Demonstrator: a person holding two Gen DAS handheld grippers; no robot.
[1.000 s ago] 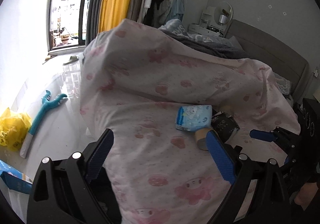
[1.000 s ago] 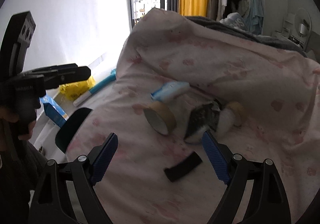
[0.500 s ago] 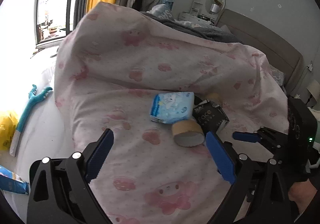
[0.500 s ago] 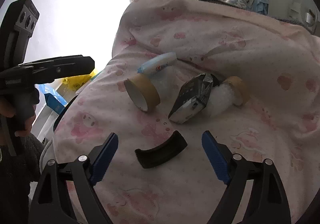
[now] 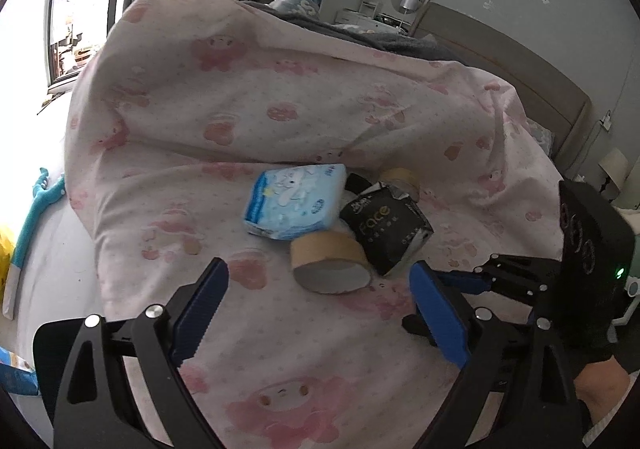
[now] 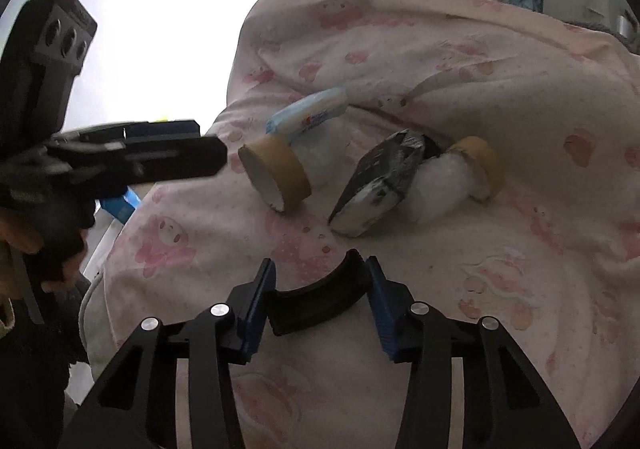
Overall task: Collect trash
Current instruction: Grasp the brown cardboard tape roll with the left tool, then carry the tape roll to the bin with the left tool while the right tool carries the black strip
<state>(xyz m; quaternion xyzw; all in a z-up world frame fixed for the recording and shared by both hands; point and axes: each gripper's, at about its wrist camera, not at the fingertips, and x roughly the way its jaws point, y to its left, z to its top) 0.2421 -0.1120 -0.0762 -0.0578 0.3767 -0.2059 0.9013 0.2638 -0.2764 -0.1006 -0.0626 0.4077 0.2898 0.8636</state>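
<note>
Now the right hand-held gripper is closing on the curved black strip; squeeze squarely, lift straight off the bed; left hand-held gripper spread.

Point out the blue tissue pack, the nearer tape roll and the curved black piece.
Blue tissue pack point(image 5: 296, 201), left wrist view, printed top face.
Tape roll point(image 5: 326, 253), left wrist view, brown outer band.
Curved black piece point(image 6: 320, 299), right wrist view, middle.

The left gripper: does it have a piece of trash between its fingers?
No. The left gripper is open over the quilt, short of the tape roll.
</note>
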